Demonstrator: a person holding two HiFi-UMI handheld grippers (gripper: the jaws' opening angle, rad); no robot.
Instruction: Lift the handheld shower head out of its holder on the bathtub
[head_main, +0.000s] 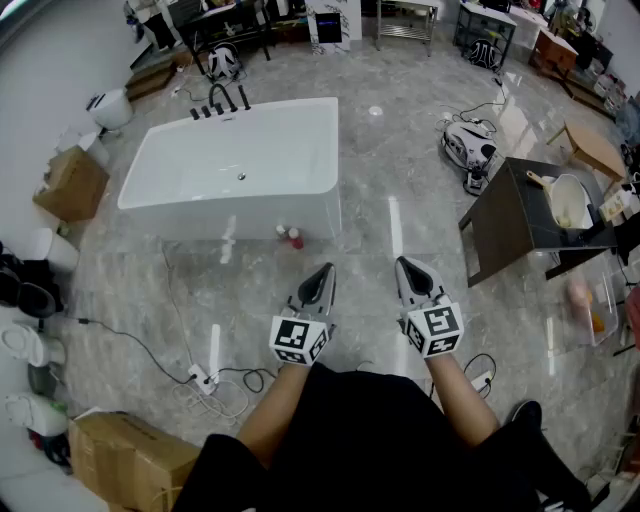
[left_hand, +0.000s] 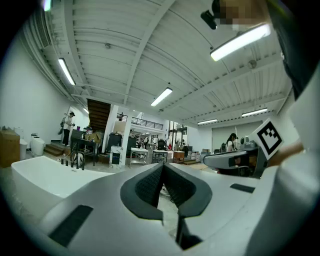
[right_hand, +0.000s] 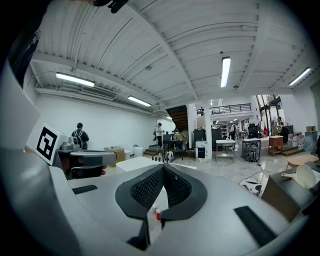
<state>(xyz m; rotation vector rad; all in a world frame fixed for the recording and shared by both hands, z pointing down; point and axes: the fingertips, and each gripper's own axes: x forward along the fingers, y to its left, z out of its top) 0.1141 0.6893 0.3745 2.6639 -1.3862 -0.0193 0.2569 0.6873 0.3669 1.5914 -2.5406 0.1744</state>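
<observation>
The left gripper (head_main: 322, 272) is shut tight. Its two jaws touch at the tips and there is nothing between them. The right gripper (head_main: 408, 266) is shut tight too, and it holds nothing. Both are held out side by side, a little apart, over the grey floor (head_main: 370, 180).

The white bathtub (head_main: 250, 215) is ahead of both grippers and a bit to the left, well apart from them. In the left gripper view the bathtub (left_hand: 45, 177) is ahead and to the left of the jaws. In the right gripper view the bathtub (right_hand: 137, 162) is ahead, just left of the jaw tips.

The shower head sits with the black taps (head_main: 222, 102) on the far rim of the bathtub, at the corner farthest from the grippers. It is too small to pick out from the taps. No gripper is near it.

Two small red bottles (head_main: 291, 237) stand on the floor by the near wall of the bathtub, between the bathtub and the left gripper. A dark table (head_main: 530, 215) with a pan (head_main: 568, 200) on it stands to the right of the right gripper. A cardboard box (head_main: 72, 183) is far off to the left. A white cord (head_main: 203, 378) lies on the floor, left of the left gripper and closer to the person.
</observation>
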